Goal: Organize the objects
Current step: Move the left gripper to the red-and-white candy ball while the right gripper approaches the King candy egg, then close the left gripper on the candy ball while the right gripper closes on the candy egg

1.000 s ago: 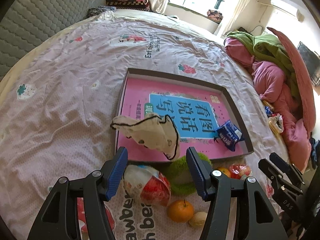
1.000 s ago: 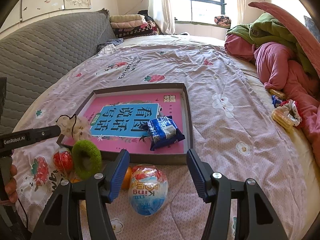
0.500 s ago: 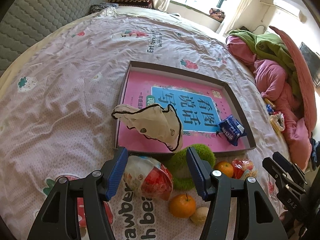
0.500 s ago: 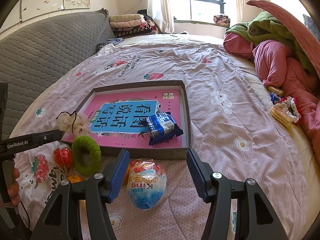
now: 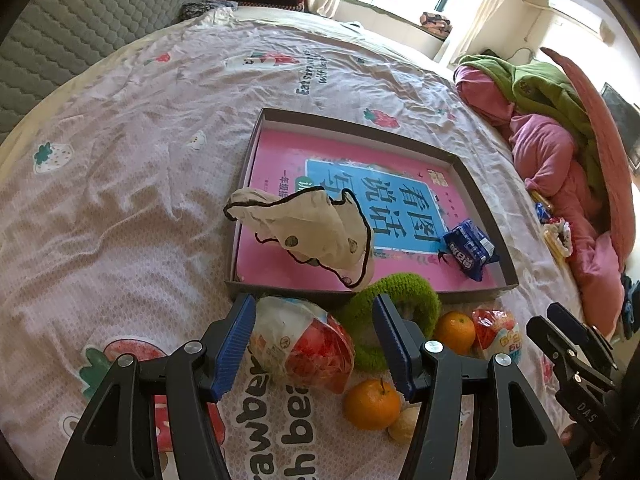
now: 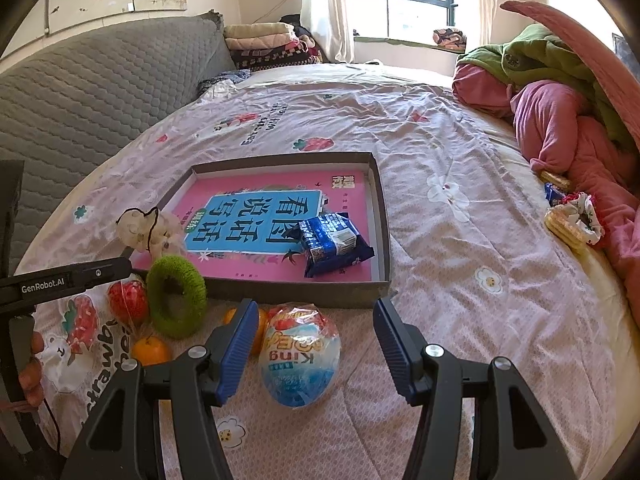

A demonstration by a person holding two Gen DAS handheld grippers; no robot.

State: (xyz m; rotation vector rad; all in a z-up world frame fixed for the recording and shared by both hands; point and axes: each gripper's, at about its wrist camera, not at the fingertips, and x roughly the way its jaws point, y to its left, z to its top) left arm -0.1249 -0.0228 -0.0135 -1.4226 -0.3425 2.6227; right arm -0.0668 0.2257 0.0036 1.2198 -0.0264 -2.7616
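Sunlit and rumpled, the bed (image 6: 440, 152) wears a pale pink sheet printed with strawberries and flowers, with a grey quilted headboard (image 6: 80, 92) to one side.

Both grippers point down at it with their jaws parted and nothing clamped. The left gripper (image 5: 312, 340) hangs over a clear-wrapped red snack packet (image 5: 308, 346), which lies between its blue pads without either pad pressing it. The right gripper (image 6: 312, 344) frames a plastic-wrapped egg-shaped toy (image 6: 300, 354) lettered "King", also lying free between the pads.

Just past the left jaws a fuzzy green ring (image 5: 396, 300) leans against the near wall of a shallow dark box lid (image 5: 360, 124). Two oranges lie near it: one orange (image 5: 372, 404) beside a small tan lump (image 5: 402, 426) that I cannot identify, the other orange (image 5: 456, 330) next to the egg.

Inside the lid a pink book with a blue title panel (image 6: 260, 220) covers the floor. A blue biscuit packet (image 6: 332, 244) rests on its near right part. A cream cloth with black trim (image 5: 316, 232) drapes over the lid's near left corner.

Farther right, pink and green bedding (image 6: 560, 112) is heaped at the bed's edge, with a few small wrapped items (image 6: 572, 220) beside it. A hand (image 6: 32, 372) grips the left tool's handle.
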